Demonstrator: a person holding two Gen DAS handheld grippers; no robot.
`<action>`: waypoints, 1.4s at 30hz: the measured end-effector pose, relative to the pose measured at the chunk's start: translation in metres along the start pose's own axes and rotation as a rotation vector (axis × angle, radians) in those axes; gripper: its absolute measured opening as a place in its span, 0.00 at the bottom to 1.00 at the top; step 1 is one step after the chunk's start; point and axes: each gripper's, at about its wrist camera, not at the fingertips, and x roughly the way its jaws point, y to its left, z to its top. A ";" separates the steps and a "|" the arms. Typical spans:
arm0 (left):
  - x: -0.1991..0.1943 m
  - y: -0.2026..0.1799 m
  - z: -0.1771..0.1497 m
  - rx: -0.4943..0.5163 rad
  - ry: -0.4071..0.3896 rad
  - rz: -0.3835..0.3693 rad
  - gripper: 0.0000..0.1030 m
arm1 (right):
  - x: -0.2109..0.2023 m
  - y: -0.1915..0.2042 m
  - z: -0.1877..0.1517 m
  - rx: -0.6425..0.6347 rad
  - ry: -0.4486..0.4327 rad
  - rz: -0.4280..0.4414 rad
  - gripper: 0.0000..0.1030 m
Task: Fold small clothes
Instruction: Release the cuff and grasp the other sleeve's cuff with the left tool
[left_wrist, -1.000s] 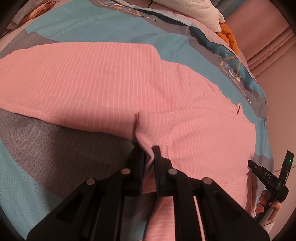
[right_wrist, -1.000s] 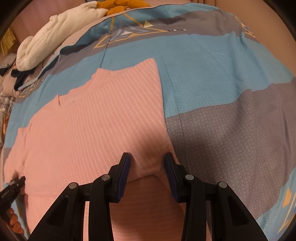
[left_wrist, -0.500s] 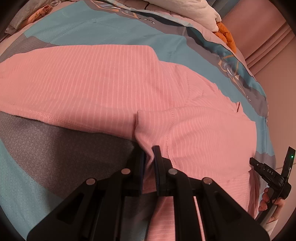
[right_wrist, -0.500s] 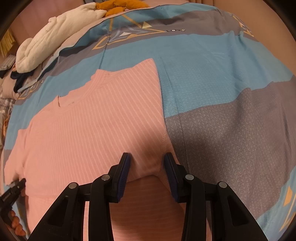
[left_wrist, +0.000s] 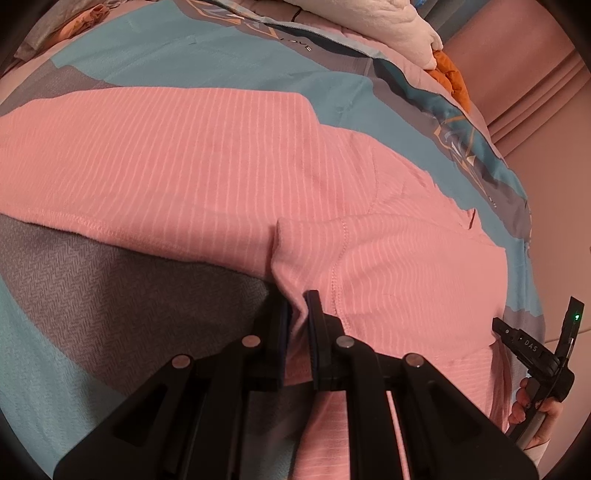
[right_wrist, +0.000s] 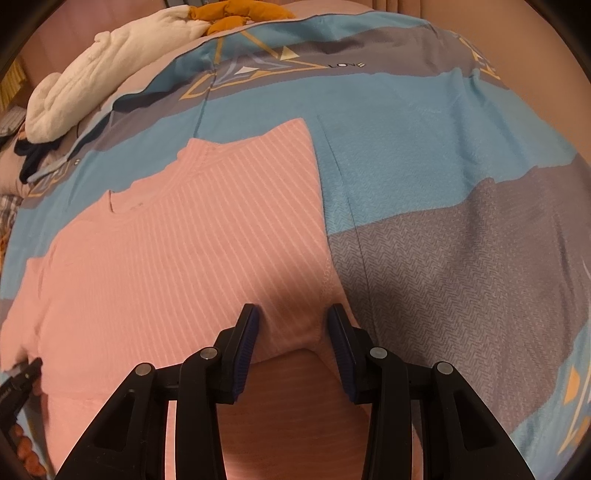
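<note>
A pink striped shirt (left_wrist: 207, 155) lies spread on the bed, partly folded over itself; it also shows in the right wrist view (right_wrist: 184, 258). My left gripper (left_wrist: 298, 314) is shut on a pinched fold of the shirt at its sleeve side. My right gripper (right_wrist: 293, 332) is open, with the jaws straddling a raised edge of the shirt near its hem corner; fabric lies between and below the fingers (right_wrist: 245, 339). The right gripper's body with a hand shows at the far right of the left wrist view (left_wrist: 535, 354).
The bed has a blue, grey and pink patterned cover (right_wrist: 443, 166). A white bundle (right_wrist: 103, 85) and an orange cloth (right_wrist: 236, 14) lie at the far end. The left gripper's body shows at the lower left edge (right_wrist: 18, 380).
The left gripper stays shut on the shirt fold and has shifted slightly. The right gripper stays open over the shirt edge with almost no movement.
</note>
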 end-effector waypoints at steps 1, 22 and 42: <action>-0.001 0.000 -0.001 0.001 -0.002 -0.001 0.13 | 0.000 0.000 0.000 -0.001 -0.001 -0.003 0.39; -0.112 0.031 0.023 -0.136 -0.214 0.086 0.87 | -0.095 -0.005 -0.006 0.004 -0.220 0.117 0.76; -0.115 0.210 0.035 -0.683 -0.315 0.218 0.64 | -0.133 -0.003 -0.035 -0.001 -0.282 0.145 0.83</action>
